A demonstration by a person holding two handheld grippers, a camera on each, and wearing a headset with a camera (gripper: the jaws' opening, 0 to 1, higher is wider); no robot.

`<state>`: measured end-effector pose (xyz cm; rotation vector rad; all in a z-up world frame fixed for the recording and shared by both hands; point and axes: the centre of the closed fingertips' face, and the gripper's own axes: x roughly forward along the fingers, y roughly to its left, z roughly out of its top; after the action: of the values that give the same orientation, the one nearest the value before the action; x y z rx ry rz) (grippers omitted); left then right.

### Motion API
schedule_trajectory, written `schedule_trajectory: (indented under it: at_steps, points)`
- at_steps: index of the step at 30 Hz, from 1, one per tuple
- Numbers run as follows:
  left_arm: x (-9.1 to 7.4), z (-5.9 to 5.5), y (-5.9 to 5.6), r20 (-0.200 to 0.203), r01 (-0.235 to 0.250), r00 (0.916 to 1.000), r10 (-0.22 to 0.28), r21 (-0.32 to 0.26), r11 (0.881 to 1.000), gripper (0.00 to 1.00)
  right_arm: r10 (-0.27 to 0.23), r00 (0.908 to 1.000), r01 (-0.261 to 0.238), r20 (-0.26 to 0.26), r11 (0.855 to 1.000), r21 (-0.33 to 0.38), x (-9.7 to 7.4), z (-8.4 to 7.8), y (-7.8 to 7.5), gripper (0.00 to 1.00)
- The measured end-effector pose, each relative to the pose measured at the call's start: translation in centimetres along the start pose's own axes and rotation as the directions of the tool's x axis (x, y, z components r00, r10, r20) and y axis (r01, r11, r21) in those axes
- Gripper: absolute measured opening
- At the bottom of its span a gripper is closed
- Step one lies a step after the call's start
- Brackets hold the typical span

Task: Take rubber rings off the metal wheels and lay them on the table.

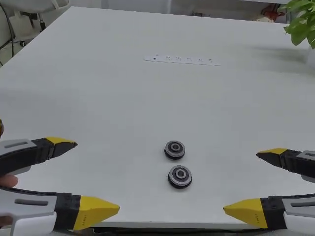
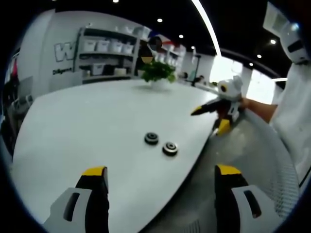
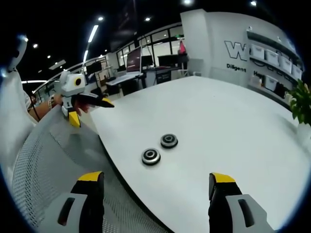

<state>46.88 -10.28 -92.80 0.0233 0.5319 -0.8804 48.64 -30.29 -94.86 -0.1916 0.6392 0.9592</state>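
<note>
Two metal wheels with black rubber rings lie flat on the white table (image 1: 98, 88) near its front edge. The farther wheel (image 1: 174, 150) (image 2: 151, 138) (image 3: 169, 141) sits just behind the nearer wheel (image 1: 180, 176) (image 2: 170, 148) (image 3: 151, 156). My left gripper (image 1: 96, 177) (image 2: 161, 171) hovers open at the left of the wheels, well apart from them. On the other side my right gripper (image 1: 241, 182) (image 3: 155, 176) is open too, with nothing between its jaws. Each gripper appears in the other's view: the right gripper (image 2: 208, 121), the left gripper (image 3: 92, 112).
A flat white power strip (image 1: 181, 60) lies on the table farther back. A green plant (image 1: 301, 22) (image 2: 156, 72) stands at the far right corner. A grey mesh chair (image 3: 53, 160) is close to the table's front edge. Shelves with bins (image 2: 104, 48) line the far wall.
</note>
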Motion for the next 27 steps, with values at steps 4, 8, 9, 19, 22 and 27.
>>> schedule_trajectory:
  at_steps: [4, 8, 9, 19, 22, 27]
  points:
    - [0.04, -0.1, -0.05, -0.006, 0.003, 1.0, -0.003, 0.002, 1.0, 0.92, 0.002, 1.0, -0.002, -0.002, 1.0, 0.002, 0.03, -0.06, 0.0, 0.89]
    - [0.07, -0.16, -0.13, -0.009, 0.009, 0.9999, -0.009, 0.003, 1.0, 0.91, 0.004, 1.0, -0.004, -0.006, 1.0, 0.001, 0.04, -0.14, 0.03, 0.89]
    - [0.07, -0.18, -0.13, -0.01, 0.009, 0.9999, -0.009, 0.004, 1.0, 0.91, 0.005, 1.0, -0.005, -0.007, 1.0, 0.0, 0.05, -0.15, 0.05, 0.89]
    - [-0.04, 0.03, -0.09, -0.005, 0.004, 1.0, -0.004, 0.022, 1.0, 0.9, 0.015, 0.9998, -0.015, -0.011, 1.0, -0.001, 0.11, -0.22, 0.21, 0.88]
    - [-0.21, 0.64, -0.06, 0.027, 0.001, 0.9996, -0.002, 0.016, 1.0, 0.88, 0.014, 0.9999, -0.014, -0.003, 1.0, -0.003, 0.04, -0.06, 0.21, 0.87]
    - [-0.22, 0.05, 0.07, -0.037, -0.007, 0.9993, 0.01, 0.079, 0.997, 0.87, 0.007, 1.0, -0.007, 0.002, 1.0, -0.006, -0.05, 0.09, 0.09, 0.87]
